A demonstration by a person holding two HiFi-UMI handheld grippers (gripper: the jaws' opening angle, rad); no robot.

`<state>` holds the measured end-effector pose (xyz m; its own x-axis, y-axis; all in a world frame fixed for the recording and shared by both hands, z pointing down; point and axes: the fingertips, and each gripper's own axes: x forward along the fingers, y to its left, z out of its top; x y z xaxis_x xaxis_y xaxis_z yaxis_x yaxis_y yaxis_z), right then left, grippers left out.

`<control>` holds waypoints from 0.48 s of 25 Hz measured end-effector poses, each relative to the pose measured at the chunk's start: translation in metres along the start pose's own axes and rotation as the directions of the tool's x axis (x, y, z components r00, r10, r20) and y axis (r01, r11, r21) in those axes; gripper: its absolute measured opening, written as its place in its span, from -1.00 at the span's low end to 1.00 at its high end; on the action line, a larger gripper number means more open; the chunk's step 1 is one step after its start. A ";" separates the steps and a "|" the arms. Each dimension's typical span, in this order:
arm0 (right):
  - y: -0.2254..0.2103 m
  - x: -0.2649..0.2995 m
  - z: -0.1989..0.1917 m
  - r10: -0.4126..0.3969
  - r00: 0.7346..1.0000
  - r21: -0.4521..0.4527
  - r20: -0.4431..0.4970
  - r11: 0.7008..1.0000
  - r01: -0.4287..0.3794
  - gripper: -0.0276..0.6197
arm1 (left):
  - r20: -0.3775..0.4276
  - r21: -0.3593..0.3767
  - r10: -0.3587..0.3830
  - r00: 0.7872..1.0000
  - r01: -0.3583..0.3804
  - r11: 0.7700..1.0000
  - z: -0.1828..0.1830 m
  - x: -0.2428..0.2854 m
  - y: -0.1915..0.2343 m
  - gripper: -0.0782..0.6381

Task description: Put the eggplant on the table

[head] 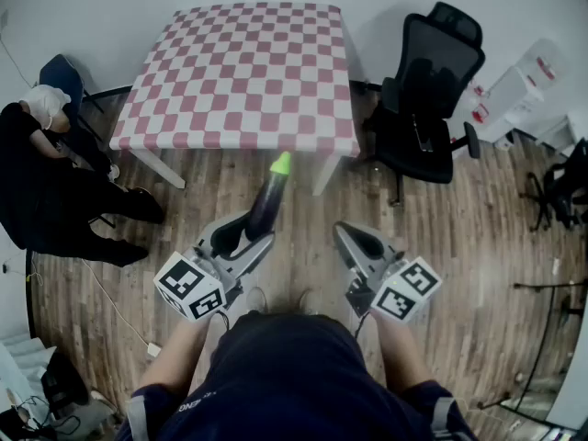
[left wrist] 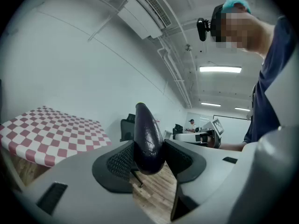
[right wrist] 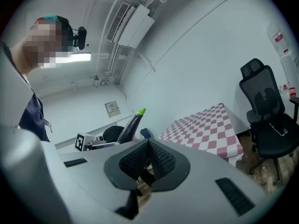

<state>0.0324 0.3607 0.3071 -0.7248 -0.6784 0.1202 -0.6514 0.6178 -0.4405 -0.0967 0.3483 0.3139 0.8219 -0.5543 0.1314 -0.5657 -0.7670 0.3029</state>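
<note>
A dark purple eggplant with a green tip points forward and up, over the wooden floor and short of the table, which has a red-and-white checked cloth. My left gripper is shut on the eggplant's thick lower end. In the left gripper view the eggplant stands upright between both pads of the left gripper, with the table off to the left. My right gripper is beside it, shut with nothing in it. The right gripper view shows the right gripper with its pads together, the eggplant and the table.
A black office chair stands right of the table. A person in black sits by the table's left corner. White storage units line the right wall, and dark stands are on the floor at the right.
</note>
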 end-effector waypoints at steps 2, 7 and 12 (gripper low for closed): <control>-0.002 0.001 0.000 0.000 1.000 0.003 0.000 1.000 0.000 -0.87 | -0.002 0.001 -0.001 1.000 0.001 1.000 0.000 0.002 0.002 -0.16; -0.009 0.002 0.004 0.008 1.000 0.008 0.008 1.000 -0.008 -0.87 | -0.006 0.007 0.005 1.000 -0.005 1.000 0.002 0.011 0.005 -0.16; -0.028 -0.011 0.013 0.010 0.999 0.019 0.031 1.000 -0.011 -0.86 | 0.007 0.016 0.028 1.000 -0.028 0.999 0.006 0.028 -0.005 -0.16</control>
<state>0.0620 0.3459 0.3068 -0.7242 -0.6840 0.0878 -0.6389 0.6177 -0.4585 -0.0715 0.3345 0.3107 0.8051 -0.5779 0.1335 -0.5898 -0.7559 0.2843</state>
